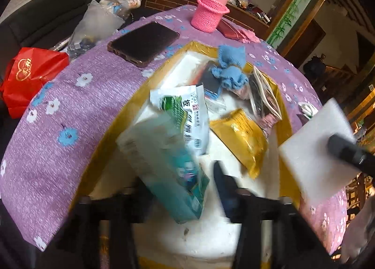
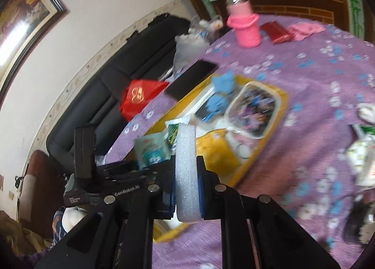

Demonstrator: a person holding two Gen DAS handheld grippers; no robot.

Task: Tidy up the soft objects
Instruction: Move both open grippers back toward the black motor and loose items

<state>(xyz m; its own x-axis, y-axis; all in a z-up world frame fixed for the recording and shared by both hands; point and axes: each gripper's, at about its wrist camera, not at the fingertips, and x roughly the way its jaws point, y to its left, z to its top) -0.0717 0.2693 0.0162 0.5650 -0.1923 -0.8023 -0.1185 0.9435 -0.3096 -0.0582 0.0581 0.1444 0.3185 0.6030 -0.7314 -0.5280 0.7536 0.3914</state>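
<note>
A white foam box (image 1: 211,233) edged in yellow tape sits on the purple flowered tablecloth (image 1: 70,109). Inside lie a teal tissue pack (image 1: 164,166), a green-and-white packet (image 1: 185,107), a yellow packet (image 1: 243,137), a blue knit cloth (image 1: 229,67) and a clear pouch (image 1: 264,95). My left gripper (image 1: 180,182) hangs over the box's near end, open, with the blurred tissue pack between its fingers and a gap beside the right finger (image 1: 222,182). My right gripper (image 2: 186,175) is shut on a white foam slab (image 2: 185,142), which the left wrist view shows beside the box (image 1: 314,147).
A dark phone (image 1: 143,42), a pink knit cup (image 1: 208,14) and a red wallet (image 1: 230,28) lie beyond the box. A red bag (image 1: 30,74) and a clear plastic bag (image 1: 96,25) sit at the table's left edge by a black sofa (image 1: 46,11). Loose packets (image 2: 361,158) lie to the right.
</note>
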